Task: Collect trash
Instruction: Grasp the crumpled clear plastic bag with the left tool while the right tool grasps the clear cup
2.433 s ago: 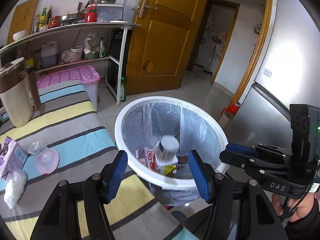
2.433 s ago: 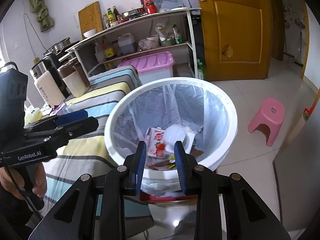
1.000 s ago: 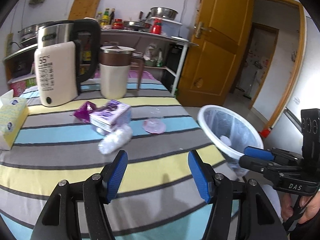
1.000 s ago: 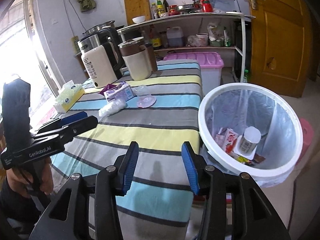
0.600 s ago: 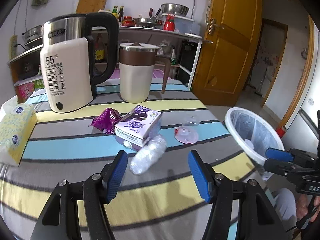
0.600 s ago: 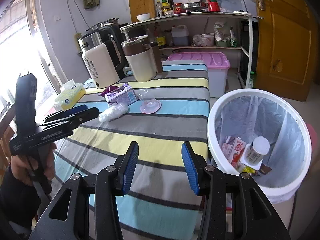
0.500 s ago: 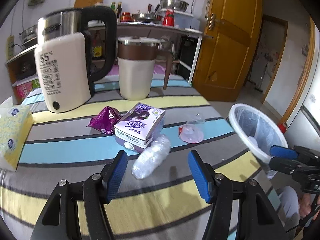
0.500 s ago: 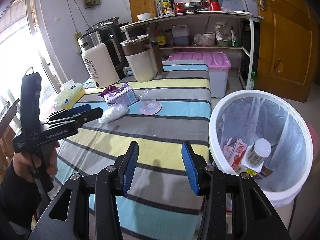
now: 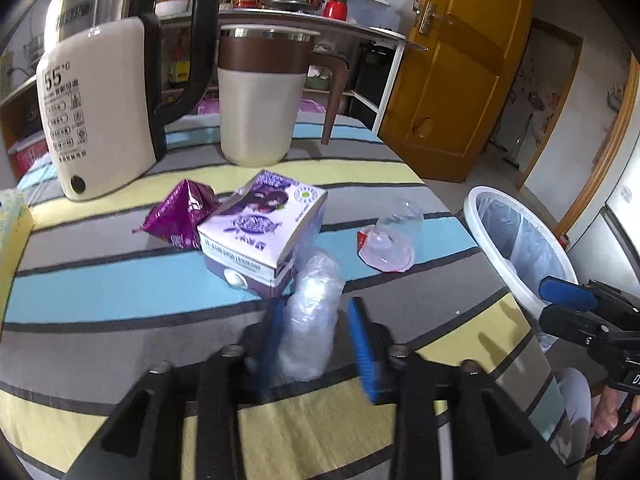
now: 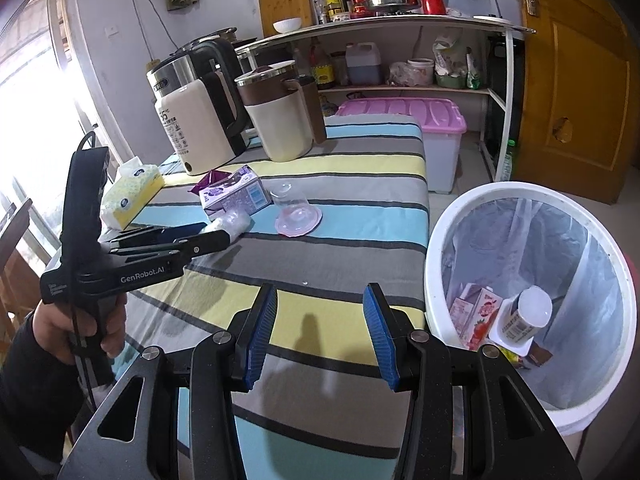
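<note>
On my left wrist view, the left gripper (image 9: pixel 316 344) sits low over the striped tablecloth (image 9: pixel 120 280), and its jaws are closing with a crumpled clear plastic bag (image 9: pixel 312 320) between the blue pads. The left pad lies against the bag; the right pad is just beside it, and I cannot tell whether it presses yet. The bag rests on the cloth, its far end touching a purple carton (image 9: pixel 264 236).

Obstructions around the bag: the carton stands directly behind it, and one purple foil wrapper (image 9: pixel 180 216) lies against the carton's left side. One clear plastic cup (image 9: pixel 392 236) lies tipped over to the right, apart from the bag. Farther back stand two vessels — a cream electric kettle (image 9: pixel 100 108) and a brown-banded jug (image 9: pixel 260 96). One tissue box (image 10: pixel 132 196) sits at the table's left edge.

On my right wrist view, the right gripper (image 10: pixel 320 340) hovers over the near part of the table with its jaws partly apart and nothing between them. A hand (image 10: pixel 80 332) grips the left tool's handle.

One white trash bin (image 10: pixel 480 208) with a clear liner stands on the floor just off the table's right edge — it holds a white-capped bottle (image 10: pixel 528 316) and one strawberry-printed carton (image 10: pixel 476 316). Beyond it: one pink-lidded storage box (image 10: pixel 404 116), a shelf rack (image 10: pixel 400 24) and a wooden door (image 10: pixel 580 80).
</note>
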The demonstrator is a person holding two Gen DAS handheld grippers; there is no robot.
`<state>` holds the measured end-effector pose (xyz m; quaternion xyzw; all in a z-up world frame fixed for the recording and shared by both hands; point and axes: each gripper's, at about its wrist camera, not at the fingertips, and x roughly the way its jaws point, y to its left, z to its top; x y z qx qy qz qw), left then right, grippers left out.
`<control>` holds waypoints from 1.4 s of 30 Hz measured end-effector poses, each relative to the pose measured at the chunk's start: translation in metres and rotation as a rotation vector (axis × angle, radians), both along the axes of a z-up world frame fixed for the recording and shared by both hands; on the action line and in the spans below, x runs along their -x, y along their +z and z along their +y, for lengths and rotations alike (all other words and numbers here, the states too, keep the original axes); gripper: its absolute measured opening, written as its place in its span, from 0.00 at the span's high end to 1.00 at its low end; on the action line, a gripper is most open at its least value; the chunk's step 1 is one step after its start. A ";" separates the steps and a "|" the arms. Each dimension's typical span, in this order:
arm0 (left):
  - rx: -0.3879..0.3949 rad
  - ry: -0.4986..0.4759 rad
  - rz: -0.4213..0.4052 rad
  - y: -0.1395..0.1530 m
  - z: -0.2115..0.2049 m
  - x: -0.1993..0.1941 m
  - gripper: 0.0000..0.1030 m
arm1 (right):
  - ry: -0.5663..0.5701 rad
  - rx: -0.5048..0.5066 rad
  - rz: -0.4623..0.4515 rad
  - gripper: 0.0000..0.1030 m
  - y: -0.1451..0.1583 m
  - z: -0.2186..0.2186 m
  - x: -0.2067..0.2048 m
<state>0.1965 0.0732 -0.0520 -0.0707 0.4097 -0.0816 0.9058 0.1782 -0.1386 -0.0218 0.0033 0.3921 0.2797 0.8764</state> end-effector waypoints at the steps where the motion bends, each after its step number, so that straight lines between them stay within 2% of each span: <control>1: 0.004 0.003 0.005 -0.001 0.000 0.000 0.76 | 0.001 0.000 0.000 0.55 0.000 0.001 -0.001; 7: 0.045 0.042 -0.002 0.001 0.007 0.006 0.78 | 0.016 0.005 0.000 0.55 0.001 0.008 -0.003; 12: 0.087 0.070 -0.025 0.003 0.014 0.026 0.78 | 0.023 0.012 -0.003 0.55 0.002 0.017 -0.010; 20: 0.099 0.099 -0.048 0.007 0.023 0.046 0.78 | 0.049 0.019 0.001 0.55 0.000 0.044 -0.033; 35: 0.122 0.115 -0.059 0.006 0.032 0.050 0.78 | 0.048 0.060 0.025 0.55 -0.016 0.087 -0.082; 38: 0.122 0.112 -0.059 0.006 0.032 0.050 0.78 | 0.055 0.062 0.022 0.68 -0.017 0.092 -0.084; 42: 0.114 0.108 -0.062 0.006 0.031 0.050 0.78 | 0.057 0.061 0.017 0.69 -0.016 0.091 -0.082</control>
